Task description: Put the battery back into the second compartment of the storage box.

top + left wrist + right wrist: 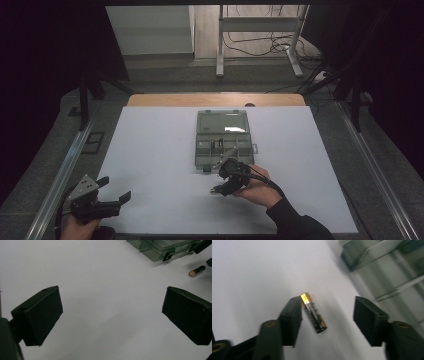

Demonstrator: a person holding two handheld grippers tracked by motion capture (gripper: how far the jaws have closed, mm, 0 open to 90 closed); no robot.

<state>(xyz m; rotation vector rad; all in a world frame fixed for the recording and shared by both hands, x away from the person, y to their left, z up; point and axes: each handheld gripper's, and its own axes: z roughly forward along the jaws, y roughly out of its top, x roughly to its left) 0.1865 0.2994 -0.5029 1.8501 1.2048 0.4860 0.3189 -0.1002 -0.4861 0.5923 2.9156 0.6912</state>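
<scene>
White table (150, 165), dim room: both grippers low near an open clear organiser box (222, 137).

The right gripper (327, 315) view shows a battery (313, 313) lying between parted jaws, touching one pad, unclamped; the high view shows the left gripper (116, 189) gaping, empty.

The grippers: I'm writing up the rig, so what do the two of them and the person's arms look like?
Both are black handheld tools. The left claw has blocky, wedge-shaped black pads and a grey three-cornered plate on top. The right claw trails a black cable over the hand. The right forearm wears a dark sleeve.
</scene>
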